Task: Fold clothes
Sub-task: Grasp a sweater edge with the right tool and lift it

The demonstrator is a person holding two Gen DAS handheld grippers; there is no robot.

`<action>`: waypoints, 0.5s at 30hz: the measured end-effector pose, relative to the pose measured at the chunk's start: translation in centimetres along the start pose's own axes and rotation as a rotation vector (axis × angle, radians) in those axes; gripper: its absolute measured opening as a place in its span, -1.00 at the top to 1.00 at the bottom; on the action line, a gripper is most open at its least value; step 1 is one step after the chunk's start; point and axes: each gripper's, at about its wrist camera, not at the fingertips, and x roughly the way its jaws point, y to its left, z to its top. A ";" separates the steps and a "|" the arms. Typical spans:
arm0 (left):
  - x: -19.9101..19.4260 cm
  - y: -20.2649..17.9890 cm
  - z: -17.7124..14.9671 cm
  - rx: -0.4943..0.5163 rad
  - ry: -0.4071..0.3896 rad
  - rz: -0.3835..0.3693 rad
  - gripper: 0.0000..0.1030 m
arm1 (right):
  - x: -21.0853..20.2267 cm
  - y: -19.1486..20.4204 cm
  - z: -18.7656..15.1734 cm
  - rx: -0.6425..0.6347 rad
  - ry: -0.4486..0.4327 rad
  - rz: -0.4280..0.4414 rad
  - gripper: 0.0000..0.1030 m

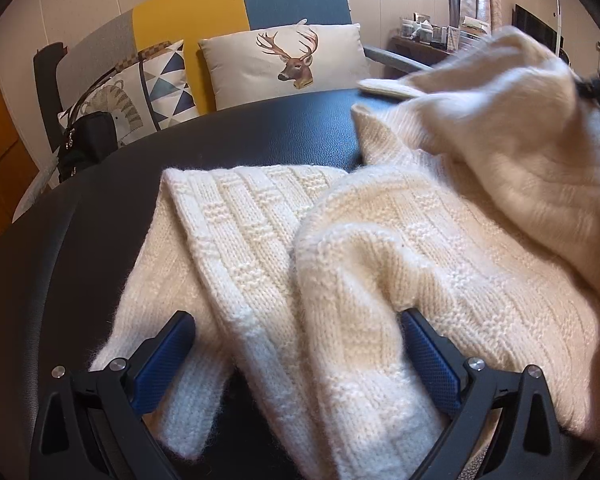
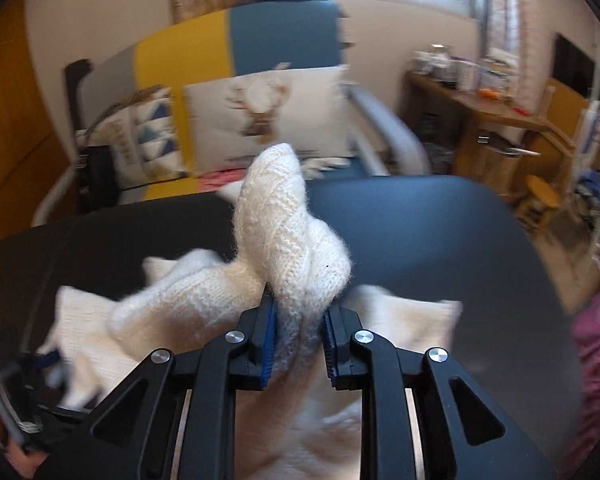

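A cream knitted sweater (image 1: 260,240) lies rumpled on the black table (image 1: 240,136). My left gripper (image 1: 296,316) is open low over its near part. Knit lies between the wide-apart blue pads (image 1: 164,356), and a fold drapes over the right one. In the right wrist view my right gripper (image 2: 300,304) is shut on a bunched fold of the sweater (image 2: 284,232). That fold is lifted off the table (image 2: 420,220) and sticks up past the fingertips. The lifted part (image 1: 520,120) shows blurred at the upper right of the left wrist view.
Behind the table stands a sofa with a deer cushion (image 1: 288,60), a patterned cushion (image 1: 156,88) and a black bag (image 1: 86,140). To the right are a cluttered wooden desk (image 2: 480,108) and a small stool (image 2: 540,196). Pink cloth (image 2: 596,344) shows at the right edge.
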 end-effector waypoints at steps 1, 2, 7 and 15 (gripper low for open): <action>0.0 0.0 0.0 0.001 -0.001 0.001 -1.00 | 0.2 -0.9 -0.3 0.005 0.010 -0.029 0.59; -0.1 -0.1 0.0 0.001 -0.001 0.002 -1.00 | 0.9 -1.7 -0.9 0.012 0.042 -0.041 0.59; -0.7 0.5 0.8 -0.017 0.022 -0.044 -0.98 | 2.7 -3.6 -3.5 0.061 0.163 -0.006 0.43; -2.4 -0.9 6.2 0.130 -0.074 0.055 -0.84 | -6.7 2.0 0.7 -0.151 -0.183 0.074 -0.59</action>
